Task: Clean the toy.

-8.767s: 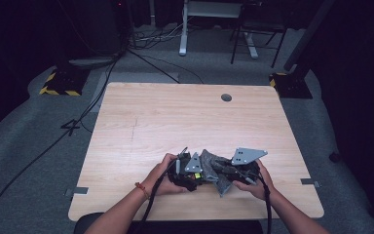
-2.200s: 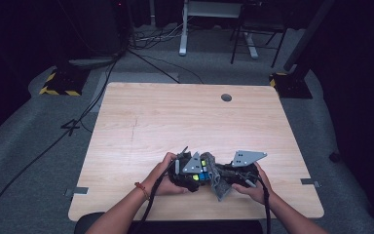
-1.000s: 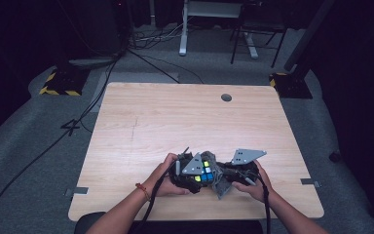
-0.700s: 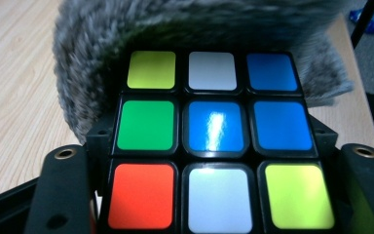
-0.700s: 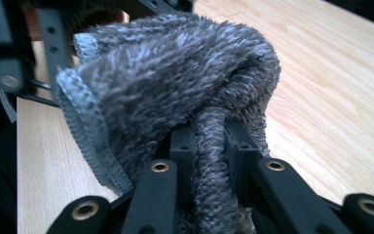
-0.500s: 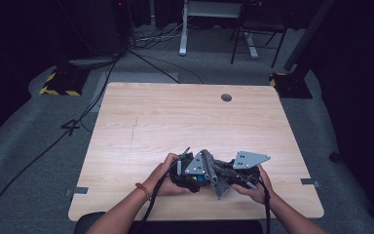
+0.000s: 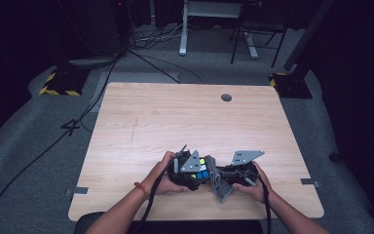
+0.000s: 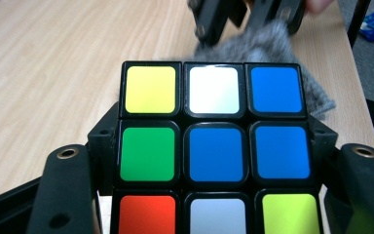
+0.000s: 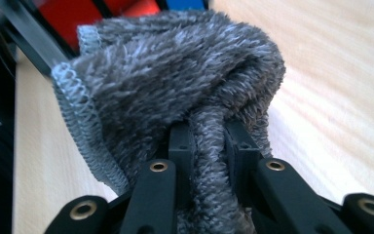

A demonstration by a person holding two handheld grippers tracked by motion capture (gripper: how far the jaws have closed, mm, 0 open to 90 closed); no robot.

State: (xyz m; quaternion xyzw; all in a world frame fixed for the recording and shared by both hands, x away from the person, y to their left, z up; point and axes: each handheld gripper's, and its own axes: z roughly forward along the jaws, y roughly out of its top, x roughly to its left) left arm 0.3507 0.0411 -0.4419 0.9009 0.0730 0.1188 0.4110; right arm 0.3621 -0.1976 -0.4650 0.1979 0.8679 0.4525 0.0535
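We clamp the cube in our left gripper, low over the table's near edge. Our right gripper pinches a grey cloth, which touches the cube.

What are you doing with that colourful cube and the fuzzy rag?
A person sits at a wooden table with a gripper in each hand. The left gripper is shut on a puzzle cube with mixed-up colours: blue in the middle of the facing side, yellow, white and green around it. The right gripper pinches a fuzzy grey cloth and holds it up against the cube, as if wiping it clean. Both hands are close together near the table's front edge.
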